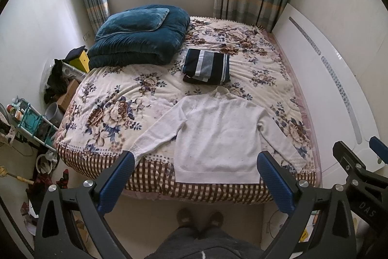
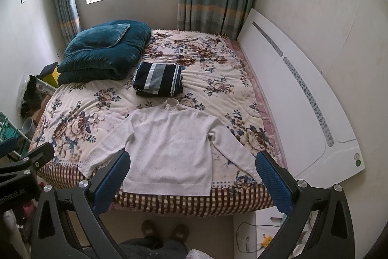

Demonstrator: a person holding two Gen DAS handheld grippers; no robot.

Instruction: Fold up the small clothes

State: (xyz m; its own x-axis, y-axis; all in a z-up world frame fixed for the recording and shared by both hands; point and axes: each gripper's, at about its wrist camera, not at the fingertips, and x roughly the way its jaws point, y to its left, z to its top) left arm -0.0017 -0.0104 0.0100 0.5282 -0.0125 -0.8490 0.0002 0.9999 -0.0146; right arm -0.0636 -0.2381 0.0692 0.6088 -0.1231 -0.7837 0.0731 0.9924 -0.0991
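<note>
Left of the white sweater (image 1: 218,137), a cluttered teal rack (image 1: 31,123) and a grey bin (image 1: 53,113) stand on the floor beside the bed (image 1: 109,98), whose floral quilt ends in a checked border. The knitted, speckled sweater lies flat near the bed's front edge, sleeves spread, with a folded striped garment (image 1: 206,66) just behind it and a plush teal duvet (image 1: 140,40) behind-left. Both left gripper (image 1: 197,180) and right gripper (image 2: 194,180) hang before the sweater, blue ribbed fingers wide apart, empty; right of it rises a glossy white headboard (image 1: 322,89).
</note>
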